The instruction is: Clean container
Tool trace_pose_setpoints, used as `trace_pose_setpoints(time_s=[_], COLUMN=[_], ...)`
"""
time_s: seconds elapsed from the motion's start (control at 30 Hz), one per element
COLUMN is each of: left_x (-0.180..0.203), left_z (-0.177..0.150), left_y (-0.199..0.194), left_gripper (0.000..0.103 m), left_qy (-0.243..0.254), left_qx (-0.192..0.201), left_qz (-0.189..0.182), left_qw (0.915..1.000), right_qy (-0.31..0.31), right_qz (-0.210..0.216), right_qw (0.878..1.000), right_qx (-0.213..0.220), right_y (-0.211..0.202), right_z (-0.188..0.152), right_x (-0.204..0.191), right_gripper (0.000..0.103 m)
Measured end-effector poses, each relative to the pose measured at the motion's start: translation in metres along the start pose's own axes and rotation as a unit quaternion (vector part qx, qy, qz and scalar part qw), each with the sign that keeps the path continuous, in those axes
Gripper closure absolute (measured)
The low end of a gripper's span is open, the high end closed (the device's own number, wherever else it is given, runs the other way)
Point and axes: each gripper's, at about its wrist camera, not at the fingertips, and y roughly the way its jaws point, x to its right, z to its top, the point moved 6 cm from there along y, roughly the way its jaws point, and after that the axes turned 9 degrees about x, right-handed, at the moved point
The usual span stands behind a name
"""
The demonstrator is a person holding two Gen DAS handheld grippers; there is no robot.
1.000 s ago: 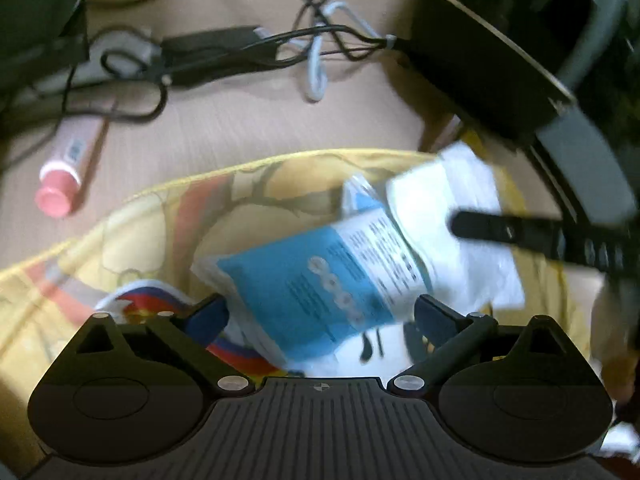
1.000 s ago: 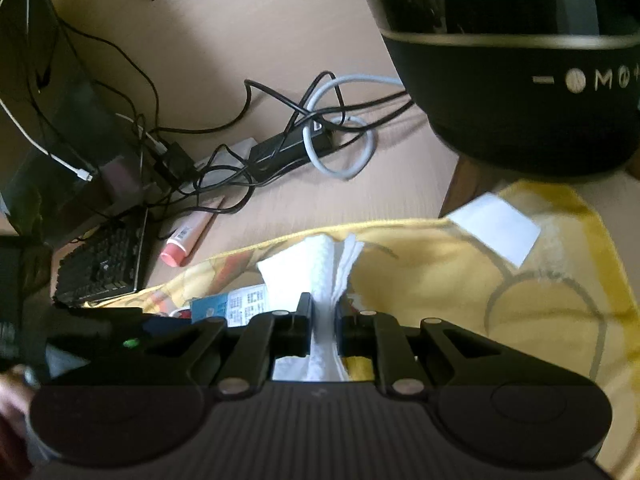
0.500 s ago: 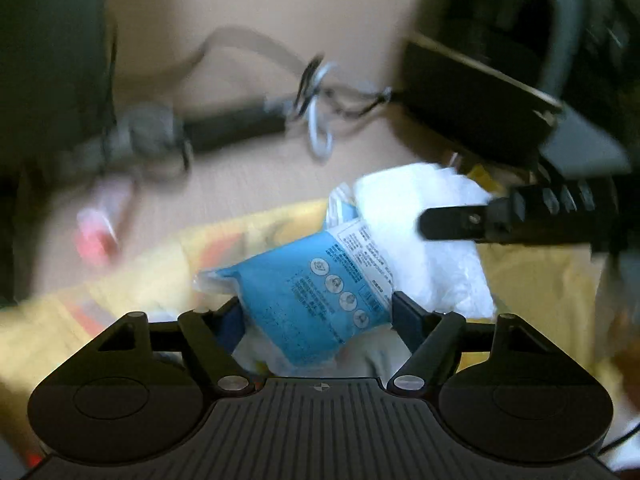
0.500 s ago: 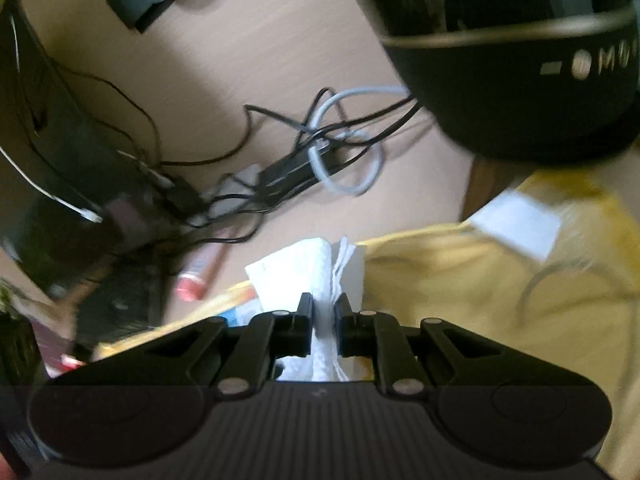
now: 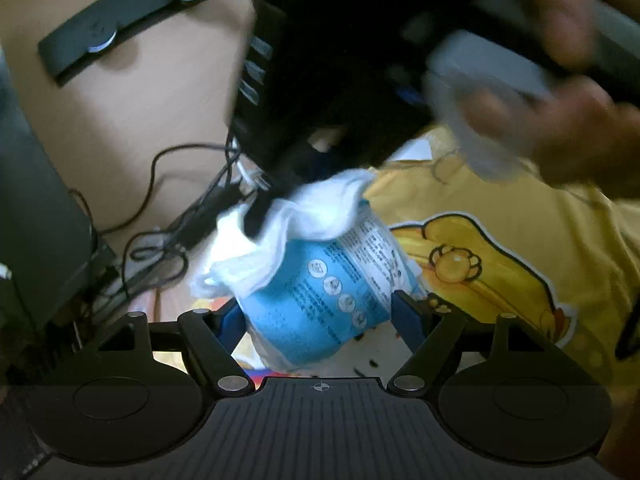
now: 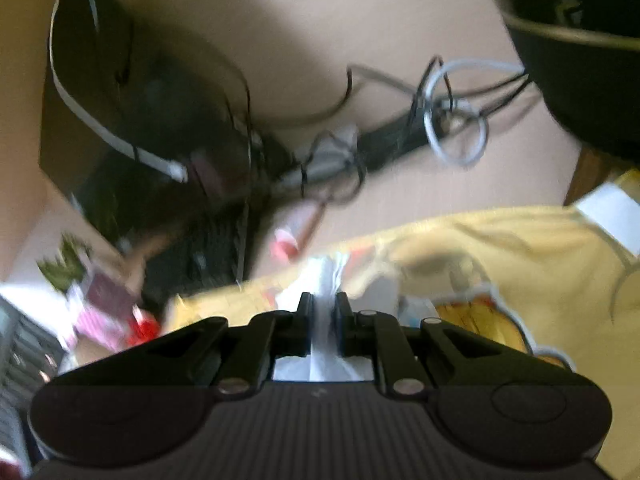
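Observation:
My left gripper (image 5: 318, 312) is shut on a blue and white wipes packet (image 5: 320, 292), its blue pads pressing the packet's sides. A white wipe (image 5: 296, 220) sticks out of the packet's top, and the right gripper's dark fingers (image 5: 260, 208) pinch it there. In the right wrist view my right gripper (image 6: 324, 304) is shut on that white wipe (image 6: 326, 344), with folds of it showing between the fingers. The container to be cleaned cannot be identified. Both views are motion-blurred.
A yellow cartoon-print cloth (image 5: 500, 248) covers the desk under the packet. Tangled cables (image 6: 440, 120) and a power strip lie behind. A large black rounded object (image 6: 580, 60) stands at the back right. A red-capped tube (image 6: 288, 240) lies by the cloth's edge.
The left gripper has closed in on the packet and lifted it. The right gripper has pulled the wipe up and left, and both views have swung quickly.

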Motion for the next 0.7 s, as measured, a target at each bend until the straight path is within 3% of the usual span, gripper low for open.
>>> trace_pose_setpoints(time_s=[0.13, 0.2, 0.33, 0.4, 0.5, 0.6, 0.7], left_x=[-0.003, -0.007, -0.015, -0.012, -0.004, 0.003, -0.003], left_z=[-0.003, 0.000, 0.000, -0.002, -0.006, -0.006, -0.002], left_y=[0.000, 0.000, 0.001, 0.003, 0.010, 0.009, 0.009], left_gripper=[0.020, 0.013, 0.008, 0.008, 0.028, 0.031, 0.035], left_qy=[-0.037, -0.072, -0.124, -0.123, -0.100, -0.075, -0.077], left_qx=[-0.011, -0.010, -0.016, -0.020, -0.030, -0.023, -0.012], left_qz=[-0.038, -0.066, -0.103, -0.110, -0.118, -0.116, -0.112], left_qw=[0.9985, 0.9951, 0.9868, 0.9861, 0.9875, 0.9901, 0.9906], right_qy=[-0.011, -0.016, -0.089, -0.125, -0.165, -0.197, -0.185], right_qz=[-0.019, -0.021, -0.022, -0.035, -0.057, -0.078, -0.085], right_qw=[1.000, 1.000, 0.995, 0.991, 0.985, 0.977, 0.979], right_qx=[-0.002, -0.007, -0.027, -0.021, -0.004, 0.016, 0.026], right_y=[-0.013, -0.019, -0.028, -0.032, -0.036, -0.044, -0.048], right_z=[-0.014, -0.020, -0.041, -0.046, -0.046, -0.037, -0.029], right_x=[0.009, 0.008, -0.009, -0.017, -0.026, -0.028, -0.019], right_gripper=[0.091, 0.091, 0.092, 0.092, 0.093, 0.094, 0.097])
